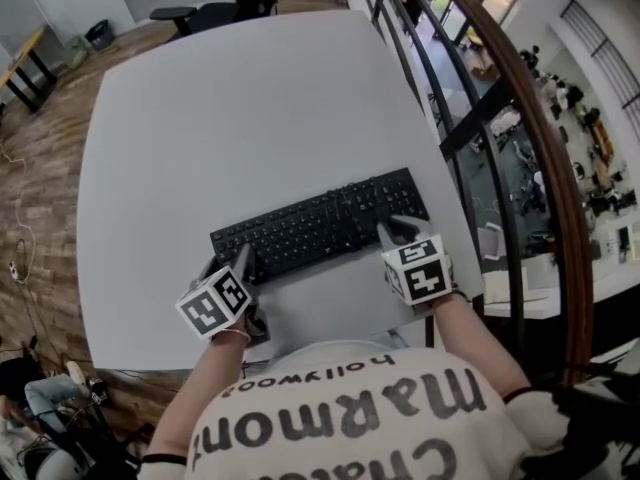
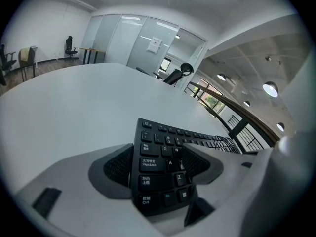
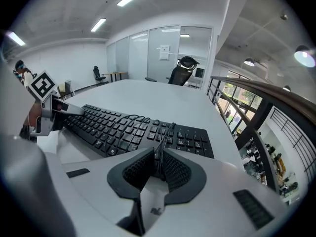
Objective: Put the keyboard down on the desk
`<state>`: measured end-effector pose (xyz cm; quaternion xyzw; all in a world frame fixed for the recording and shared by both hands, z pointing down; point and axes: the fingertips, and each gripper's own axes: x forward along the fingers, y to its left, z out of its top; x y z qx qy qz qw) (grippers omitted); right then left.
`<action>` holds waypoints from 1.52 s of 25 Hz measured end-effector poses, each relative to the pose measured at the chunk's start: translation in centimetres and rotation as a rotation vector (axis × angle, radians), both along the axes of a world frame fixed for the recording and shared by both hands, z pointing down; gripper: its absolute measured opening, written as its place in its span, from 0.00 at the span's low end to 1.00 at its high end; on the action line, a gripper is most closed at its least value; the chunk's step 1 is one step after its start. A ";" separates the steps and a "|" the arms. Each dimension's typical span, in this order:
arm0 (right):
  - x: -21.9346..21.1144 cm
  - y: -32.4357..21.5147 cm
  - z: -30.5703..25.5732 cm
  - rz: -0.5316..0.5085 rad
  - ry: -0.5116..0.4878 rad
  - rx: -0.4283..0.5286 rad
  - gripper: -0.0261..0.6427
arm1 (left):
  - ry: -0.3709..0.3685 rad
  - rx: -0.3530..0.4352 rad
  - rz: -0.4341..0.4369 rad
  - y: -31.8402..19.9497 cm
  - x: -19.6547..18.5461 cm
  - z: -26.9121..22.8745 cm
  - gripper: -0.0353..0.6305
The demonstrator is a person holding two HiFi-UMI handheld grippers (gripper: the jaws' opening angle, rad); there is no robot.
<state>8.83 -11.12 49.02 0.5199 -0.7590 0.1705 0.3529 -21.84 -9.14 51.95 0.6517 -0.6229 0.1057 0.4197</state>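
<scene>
- L gripper (image 1: pixel 243 264) (image 2: pixel 159 168): jaws partly closed and clamped on the left end of the keyboard (image 1: pixel 320 223). One pad sits on the key face by the letter keys, the other on the opposite side. Looks a firm hold.
- R gripper (image 1: pixel 396 231) (image 3: pixel 157 169): jaws almost together, pinching a thin black cable (image 3: pixel 166 141), not the keyboard body. Cable runs fwd from the jaws and loops over the keys just ahead.
- Keyboard spans btwn the two grippers, from inside L gripper's jaws across to just in front of R gripper. It's slightly skewed and sits over the near part of the counter (image 1: pixel 250 98). It's low, on or just above the counter; can't tell if the underside touches.
- Step, as I read it: final lowering/set-down, task nearly done, release not yet made.
- Next move prob. calls for settling the keyboard flat, w/ the L end level so it doesn't drop. Then spread L jaws and draw back leftward, clear of the end keys.
- R gripper should let the cable go w/o dragging it; a snagged loop could shift the keyboard.
- Beyond the grippers: bare counter ahead, a chair (image 1: pixel 215 8) past its far edge, a railing (image 1: pixel 520 98) off to R gripper's right.
</scene>
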 end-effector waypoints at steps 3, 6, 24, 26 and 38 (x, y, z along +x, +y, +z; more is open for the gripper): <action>-0.1 0.1 -0.2 0.002 0.001 0.000 0.15 | -0.026 0.005 0.022 -0.2 0.0 -0.3 0.51; -0.2 0.2 -0.1 0.000 -0.003 -0.003 0.15 | -0.046 -0.001 0.041 -0.3 0.1 -0.1 0.52; 1.0 2.1 0.8 0.029 -0.009 -0.030 0.15 | -0.140 0.013 0.096 -0.7 0.1 -0.2 0.52; 1.1 2.2 0.9 0.029 -0.009 -0.033 0.15 | -0.146 0.016 0.099 -0.8 0.1 -0.2 0.52; 0.9 2.0 1.3 0.010 -0.006 -0.039 0.15 | -0.170 0.012 0.109 -0.9 0.1 0.0 0.52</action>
